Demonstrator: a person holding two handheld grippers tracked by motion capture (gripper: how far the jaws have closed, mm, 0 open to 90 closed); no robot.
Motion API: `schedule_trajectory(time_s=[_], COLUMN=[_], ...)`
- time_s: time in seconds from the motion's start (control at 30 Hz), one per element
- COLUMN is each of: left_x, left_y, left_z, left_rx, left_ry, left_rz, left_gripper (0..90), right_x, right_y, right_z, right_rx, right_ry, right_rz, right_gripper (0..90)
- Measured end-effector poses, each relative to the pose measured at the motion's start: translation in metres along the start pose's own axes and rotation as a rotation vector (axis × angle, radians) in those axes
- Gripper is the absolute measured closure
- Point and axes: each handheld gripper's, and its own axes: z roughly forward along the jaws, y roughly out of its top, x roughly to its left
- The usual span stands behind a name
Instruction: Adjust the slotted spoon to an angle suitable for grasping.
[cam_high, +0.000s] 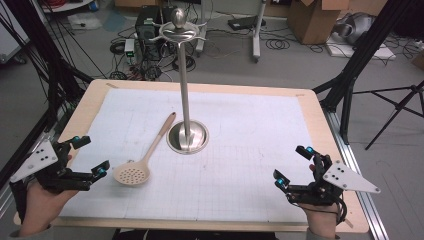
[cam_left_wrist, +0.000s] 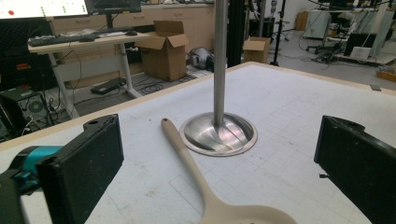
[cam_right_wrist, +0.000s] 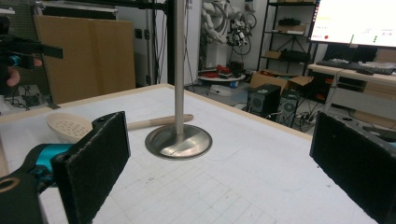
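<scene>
A beige slotted spoon (cam_high: 140, 161) lies flat on the white mat, its perforated bowl toward me and its handle pointing at the stand. A tall steel utensil stand (cam_high: 186, 135) with hooks at the top rises from a round base mid-table. My left gripper (cam_high: 90, 157) hovers open just left of the spoon's bowl, nothing between its jaws. In the left gripper view the spoon (cam_left_wrist: 196, 172) lies between the spread jaws, ahead of them. My right gripper (cam_high: 293, 163) stands open near the front right corner, holding nothing. The right gripper view shows the stand's base (cam_right_wrist: 178, 141) and the spoon (cam_right_wrist: 74, 126) farther off.
The mat covers a wooden table (cam_high: 320, 125) with a light rim. Black tripod legs (cam_high: 350, 75) stand off the right edge, and cables and boxes lie on the floor behind. Open mat stretches between the stand and the right gripper.
</scene>
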Motion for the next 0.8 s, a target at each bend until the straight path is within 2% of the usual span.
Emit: schedule_trajectory(time_s=[0.13, 0.4, 0.57, 0.67, 0.73, 0.8], left_x=[-0.0010, 0.0012, 0.0020, 0.0020, 0.0032, 0.0064], left_y=[-0.0014, -0.0028, -0.0005, 0.0001, -0.0015, -0.0029], left_z=[0.0011, 0.0000, 0.0022, 0.0033, 0.0054, 0.0086], left_rx=[0.004, 0.003, 0.012, -0.007, 0.016, 0.055], left_ry=[-0.002, 0.003, 0.023, 0.036, 0.040, 0.034], left_rz=[-0.004, -0.013, -0.006, -0.001, -0.001, -0.034], left_gripper=[1.7, 1.7, 1.7, 1.7, 1.7, 1.8], right_x=[0.0004, 0.0009, -0.0006, -0.0004, -0.0009, -0.0020], right_y=[-0.0013, -0.0001, -0.0036, -0.0048, -0.0042, -0.0032], right_z=[-0.0003, 0.0018, 0.0086, 0.0080, 0.0061, 0.0041], right_rx=[0.014, 0.008, 0.022, 0.030, 0.023, 0.012], right_ry=[-0.002, 0.002, 0.022, 0.031, 0.031, 0.027], right_rz=[0.010, 0.005, 0.013, 0.015, 0.021, 0.021], right_gripper=[3.7, 3.7, 3.7, 3.7, 3.7, 3.7])
